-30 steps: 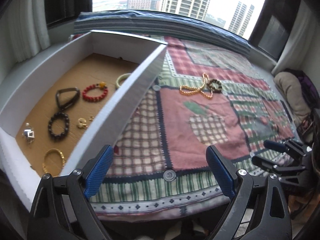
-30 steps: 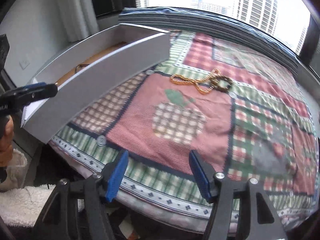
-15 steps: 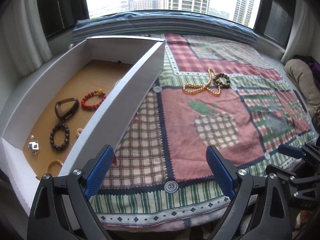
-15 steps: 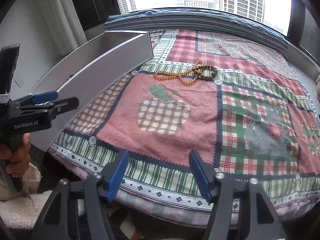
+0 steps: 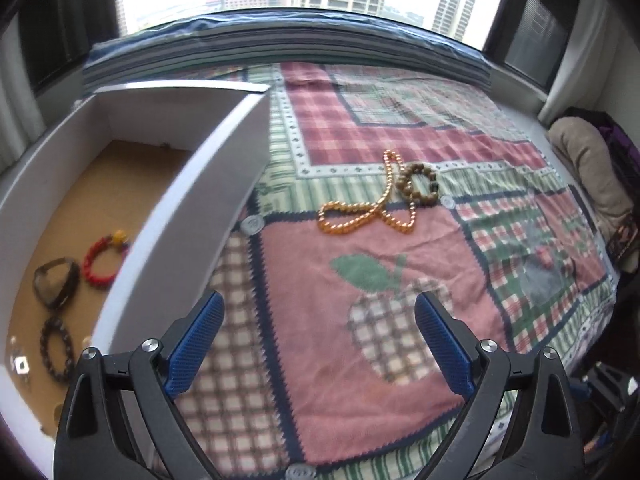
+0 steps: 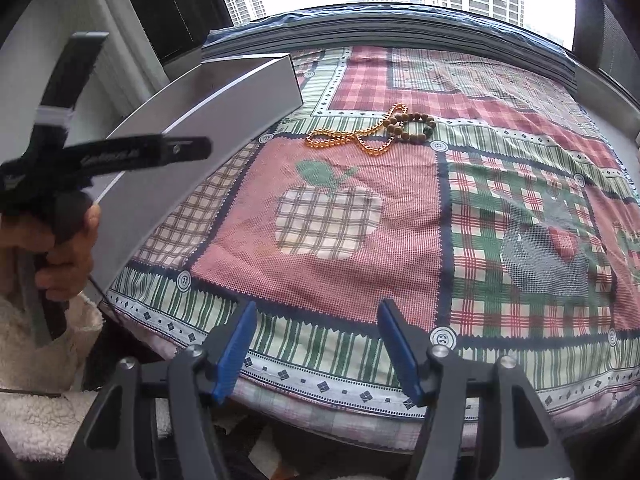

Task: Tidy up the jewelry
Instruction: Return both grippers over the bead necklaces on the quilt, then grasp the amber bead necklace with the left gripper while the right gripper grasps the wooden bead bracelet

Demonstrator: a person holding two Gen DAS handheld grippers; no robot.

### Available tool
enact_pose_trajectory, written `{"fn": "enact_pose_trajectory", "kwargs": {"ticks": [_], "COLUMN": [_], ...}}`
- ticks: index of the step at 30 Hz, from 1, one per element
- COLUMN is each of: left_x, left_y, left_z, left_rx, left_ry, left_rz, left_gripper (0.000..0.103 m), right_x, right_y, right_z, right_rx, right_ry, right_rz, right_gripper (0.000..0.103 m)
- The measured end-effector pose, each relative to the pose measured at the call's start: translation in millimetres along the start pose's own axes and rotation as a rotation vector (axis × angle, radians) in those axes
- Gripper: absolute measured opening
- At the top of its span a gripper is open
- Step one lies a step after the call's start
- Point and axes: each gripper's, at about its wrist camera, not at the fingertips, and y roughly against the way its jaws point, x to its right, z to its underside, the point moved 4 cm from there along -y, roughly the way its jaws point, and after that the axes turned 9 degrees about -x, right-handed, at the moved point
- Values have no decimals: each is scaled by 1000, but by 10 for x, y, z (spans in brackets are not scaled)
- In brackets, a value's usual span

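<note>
Grippers [image 5: 316,344] [image 6: 314,346] angled down over quilt [image 6: 340,220], fingers apart.

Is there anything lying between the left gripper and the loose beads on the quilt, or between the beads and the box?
Nothing visible blocks the left gripper: only bare quilt lies before the golden bead necklace and brown bead bracelet. Toward the white box, its raised near wall stands between; the beads must be lifted over it.

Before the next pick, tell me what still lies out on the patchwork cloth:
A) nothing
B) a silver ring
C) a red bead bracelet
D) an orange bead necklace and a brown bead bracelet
D: the orange bead necklace and the brown bead bracelet lie touching on the cloth, outside the white box.
</note>
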Motion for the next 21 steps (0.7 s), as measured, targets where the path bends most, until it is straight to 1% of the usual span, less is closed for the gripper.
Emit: {"fn": "enact_pose_trajectory", "kwargs": {"ticks": [1,4,7,10,11,13,15,16,17,18,19,20,21], "left_x": [56,245,386,424,421,431,454,471,495,531,570,602,617], "left_y": [-163,-633,-916,-1086,-1136,-1220,-1302,-1328,-1306,-1292,-1273,-1257,-1240], "left_z": [-88,-305,-500,-694,-757,-830,-843,-817,-801,-776,-753,-739,-722], "left_rx": [-13,-83,-91,-63,-59,-57,-73,-82,-55,-46,-37,-39,-46], "left_ry": [-23,-106,-167,-171,-161,-145,-142,-146,-159,-182,-204,-222,-229], "left_rz": [-1,-35,-67,-101,-105,-87,-64,-57,-60,-43,-28,-18,-13], "left_gripper": [97,96,95,93,90,85,73,70,65,50,38,20,18], "right_x": [24,117,223,348,390,474,542,569,592,609,623,636,642], "right_y": [-1,20,75,106,103,79,50,41,34,31,27,23,21], "right_z": [7,15,34,66,77,104,121,129,133,135,133,126,119], "right_rx": [0,8,23,30,28,21,13,11,10,9,9,10,11], "right_ry": [-4,-22,-44,-70,-80,-99,-117,-124,-130,-134,-137,-140,-143], "right_rz": [-4,-5,-7,-9,-8,-6,-6,-9,-12,-13,-13,-14,-14], "right_gripper": [64,64,64,64,64,64,64,64,64,64,64,64,64]}}
